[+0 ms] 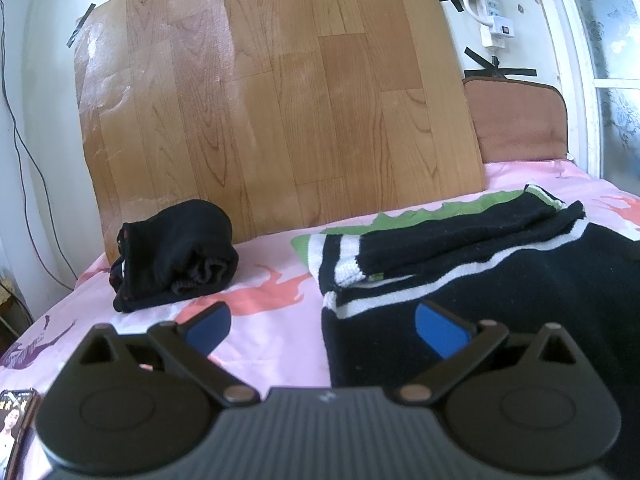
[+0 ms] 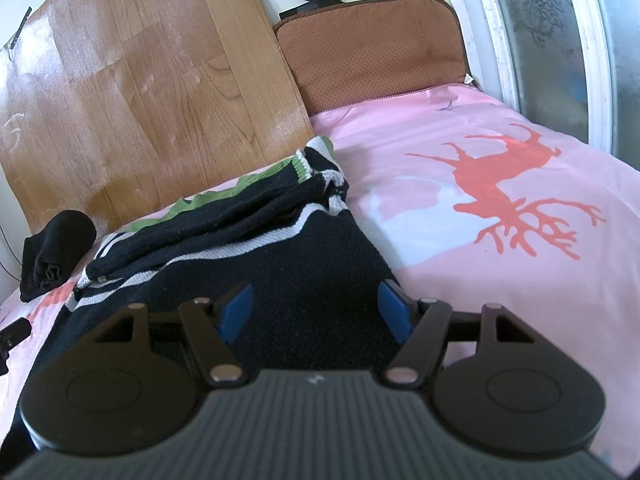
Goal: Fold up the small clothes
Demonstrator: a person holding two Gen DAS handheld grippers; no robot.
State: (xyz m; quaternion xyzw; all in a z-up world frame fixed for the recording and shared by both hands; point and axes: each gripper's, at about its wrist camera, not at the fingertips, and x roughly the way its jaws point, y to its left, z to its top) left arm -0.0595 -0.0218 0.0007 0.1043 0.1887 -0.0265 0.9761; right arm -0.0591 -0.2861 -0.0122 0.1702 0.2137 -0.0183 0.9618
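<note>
Both tongs (image 1: 322, 330) (image 2: 316, 312) wide open over sweater (image 2: 280, 256), empty.

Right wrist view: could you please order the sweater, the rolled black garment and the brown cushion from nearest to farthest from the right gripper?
From the right gripper:
1. Sweater, directly under and ahead of the open jaws.
2. Rolled black garment, off to the left on the bedsheet.
3. Brown cushion, upright at the far end of the bed.
</note>
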